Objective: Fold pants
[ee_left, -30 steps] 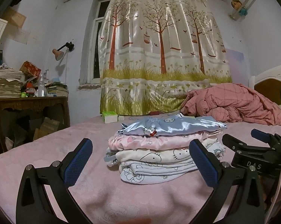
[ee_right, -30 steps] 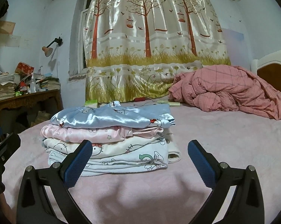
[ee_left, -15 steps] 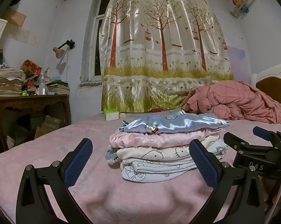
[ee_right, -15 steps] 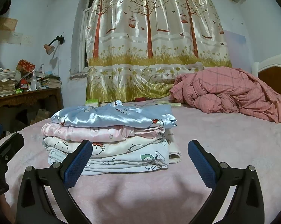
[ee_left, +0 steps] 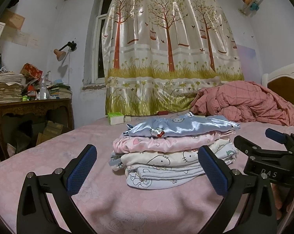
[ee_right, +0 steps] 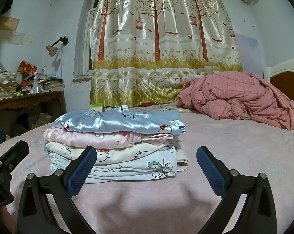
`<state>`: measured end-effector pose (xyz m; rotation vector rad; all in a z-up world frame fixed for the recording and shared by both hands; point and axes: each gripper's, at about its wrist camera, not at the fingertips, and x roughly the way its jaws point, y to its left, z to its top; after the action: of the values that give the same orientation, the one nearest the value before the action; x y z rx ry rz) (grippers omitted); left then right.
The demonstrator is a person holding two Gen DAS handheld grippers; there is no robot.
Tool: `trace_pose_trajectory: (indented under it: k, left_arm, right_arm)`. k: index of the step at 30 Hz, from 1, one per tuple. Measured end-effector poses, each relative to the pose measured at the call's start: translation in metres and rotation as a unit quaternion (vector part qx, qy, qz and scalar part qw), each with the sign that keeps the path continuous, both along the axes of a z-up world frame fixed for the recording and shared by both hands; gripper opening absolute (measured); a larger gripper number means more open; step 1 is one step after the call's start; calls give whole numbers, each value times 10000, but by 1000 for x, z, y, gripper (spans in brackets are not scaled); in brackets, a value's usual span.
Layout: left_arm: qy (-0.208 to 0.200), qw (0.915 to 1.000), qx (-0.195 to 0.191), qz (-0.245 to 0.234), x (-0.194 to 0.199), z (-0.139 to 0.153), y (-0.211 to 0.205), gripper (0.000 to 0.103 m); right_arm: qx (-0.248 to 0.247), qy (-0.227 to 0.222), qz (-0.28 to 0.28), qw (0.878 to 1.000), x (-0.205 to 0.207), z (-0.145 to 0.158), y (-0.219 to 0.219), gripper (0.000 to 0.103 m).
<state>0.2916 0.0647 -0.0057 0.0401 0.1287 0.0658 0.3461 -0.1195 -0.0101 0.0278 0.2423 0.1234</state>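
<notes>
Pink bed (ee_left: pixel 49 156) spreads beneath both my grippers. Folded pants (ee_left: pixel 172 150) sit stacked just ahead of my left gripper (ee_left: pixel 147 167) and right gripper (ee_right: pixel 146 168), both spread wide and empty.

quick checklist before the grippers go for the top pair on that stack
1. Left gripper open and empty: ok.
2. Right gripper open and empty: ok.
3. Blue satin pants on top of the stack, nothing on them: ok.
4. Stack sitting level on the pink bed sheet: ok, though the pink pair bulges at its right edge.
5. Bare sheet in front of the stack to lay pants out: ok.
6. Whether the blue pair still needs folding: cannot tell.
</notes>
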Motion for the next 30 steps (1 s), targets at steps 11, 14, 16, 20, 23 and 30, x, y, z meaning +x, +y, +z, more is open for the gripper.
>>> trace_pose_trajectory:
  k: [11,14,16,20,23,30]
  left_arm:
    - [20,10000,5,5,1,0,1,103]
    - [36,10000,15,34,1,-3,3,103]
    - [37,10000,16,28,1,-3,3,103]
    - [45,10000,24,30,1,-3,4,103]
    - [45,10000,21,28,2,-2,3,103]
    - [78,10000,47,39,0,-6,6,103]
  right_arm:
    - [-10,3,7,10000,0,0,0,102]
    - [0,0,4,10000,0,0,0,102]
    - [0,6,7,10000,0,0,0,102]
    - [13,30,13,10000,0,0,0,102]
    - [13,33,22,10000,0,0,0,102]
    - [11,30,18,10000,0,0,0,102]
